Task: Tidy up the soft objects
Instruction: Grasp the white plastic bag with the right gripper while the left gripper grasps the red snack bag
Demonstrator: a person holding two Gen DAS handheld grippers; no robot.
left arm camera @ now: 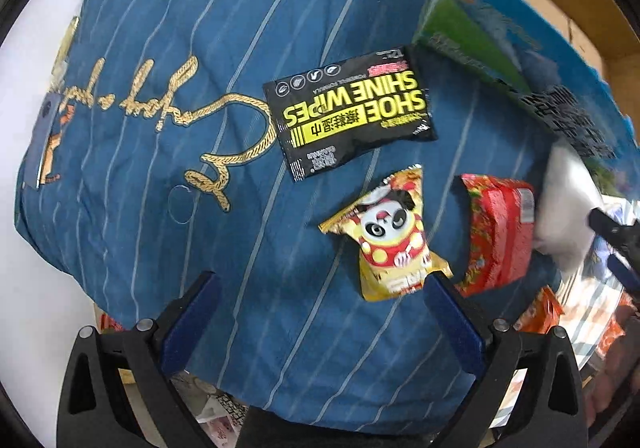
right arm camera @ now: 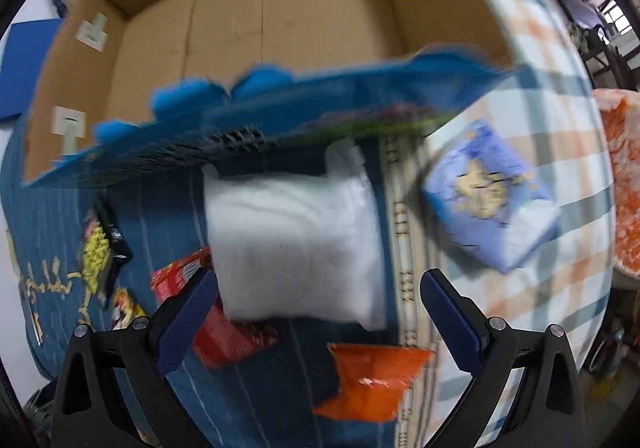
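Note:
On a blue striped cloth (left arm camera: 180,28) lie a black "Shoe Shine Wipes" pack (left arm camera: 352,110), a yellow panda snack bag (left arm camera: 390,236) and a red packet (left arm camera: 500,232). My left gripper (left arm camera: 320,320) is open and empty above the cloth, its right finger beside the panda bag. My right gripper (right arm camera: 318,312) is open, with a white soft pack (right arm camera: 292,244) just ahead between its fingers, not gripped. In the right wrist view there are also the red packet (right arm camera: 224,336), an orange packet (right arm camera: 372,380), a purple-blue pack (right arm camera: 492,196) and a large blue-green bag (right arm camera: 280,116).
An open cardboard box (right arm camera: 256,8) stands behind the pile. A checked cloth (right arm camera: 552,288) covers the surface to the right, with an orange-white fabric (right arm camera: 620,184) at its edge. The white pack (left arm camera: 568,200) and the big bag (left arm camera: 500,48) also show in the left wrist view.

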